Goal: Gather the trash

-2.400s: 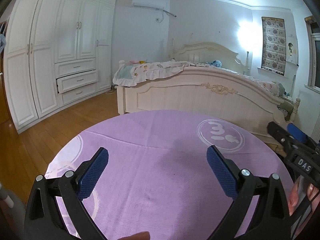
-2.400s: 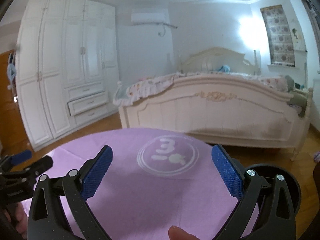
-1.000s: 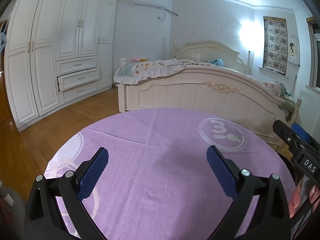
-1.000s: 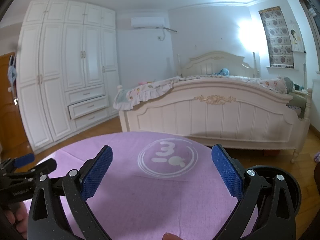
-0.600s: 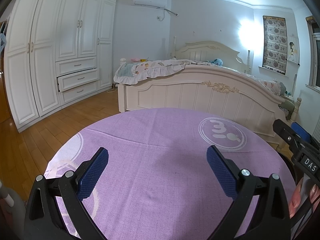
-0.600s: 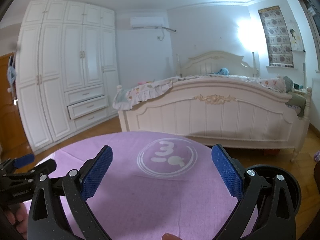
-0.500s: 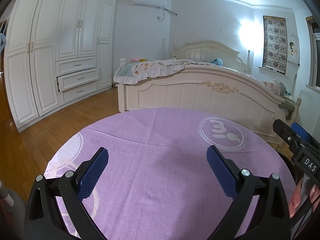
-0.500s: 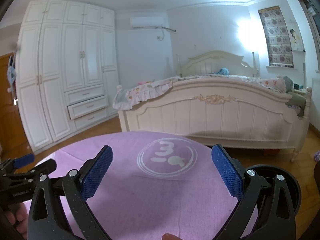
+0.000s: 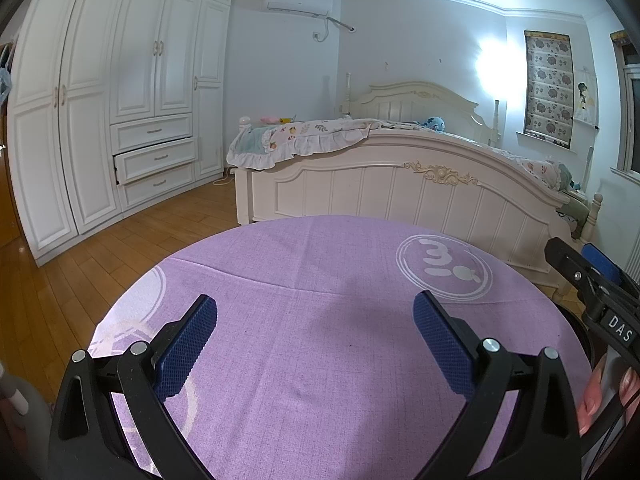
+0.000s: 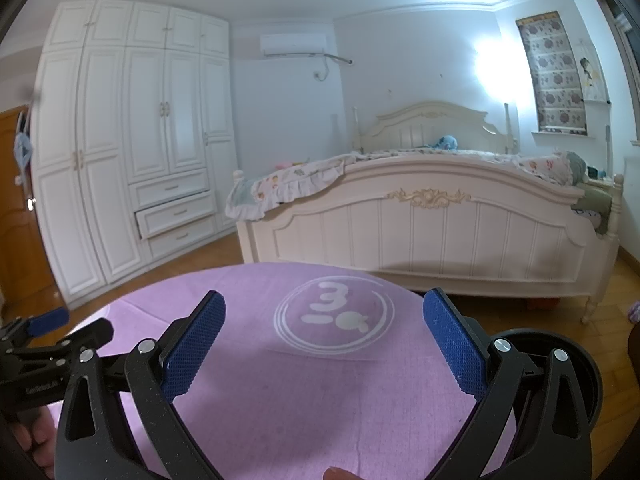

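Bedroom, purple bench [image 9: 320,360] bare; no trash visible to judge grip; left gripper [image 9: 316,332] and right gripper [image 10: 324,332] jaws apart

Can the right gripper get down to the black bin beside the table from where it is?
Probably yes. The right gripper is open and empty above the purple tablecloth, and the black bin sits just off the table's right edge, with nothing visible in between.
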`<state>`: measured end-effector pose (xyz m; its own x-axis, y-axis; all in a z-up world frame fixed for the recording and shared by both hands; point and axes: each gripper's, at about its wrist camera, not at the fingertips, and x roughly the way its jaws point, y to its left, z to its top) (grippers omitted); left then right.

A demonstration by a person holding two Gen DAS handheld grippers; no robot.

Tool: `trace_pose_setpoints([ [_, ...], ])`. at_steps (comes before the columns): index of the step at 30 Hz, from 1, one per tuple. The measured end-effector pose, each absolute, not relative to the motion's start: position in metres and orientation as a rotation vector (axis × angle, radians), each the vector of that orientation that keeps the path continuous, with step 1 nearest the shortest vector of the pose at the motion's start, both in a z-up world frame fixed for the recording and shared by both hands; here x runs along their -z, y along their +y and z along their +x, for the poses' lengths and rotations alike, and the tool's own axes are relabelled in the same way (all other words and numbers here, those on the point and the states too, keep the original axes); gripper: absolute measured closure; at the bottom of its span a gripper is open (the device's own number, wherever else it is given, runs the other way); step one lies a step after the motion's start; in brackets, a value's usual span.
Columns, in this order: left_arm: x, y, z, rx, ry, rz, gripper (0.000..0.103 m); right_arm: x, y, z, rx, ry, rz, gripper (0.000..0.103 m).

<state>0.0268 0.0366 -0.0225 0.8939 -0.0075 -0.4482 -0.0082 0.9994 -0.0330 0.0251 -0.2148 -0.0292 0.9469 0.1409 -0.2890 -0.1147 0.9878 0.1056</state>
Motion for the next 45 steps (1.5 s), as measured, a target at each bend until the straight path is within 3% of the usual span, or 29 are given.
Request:
trace_pose_setpoints([
  [45,0.024,0.043,0.038,0.011,0.478,-0.013,0.005,0.029,-0.214,0.025,-0.128,0.302,0.092,0.005],
])
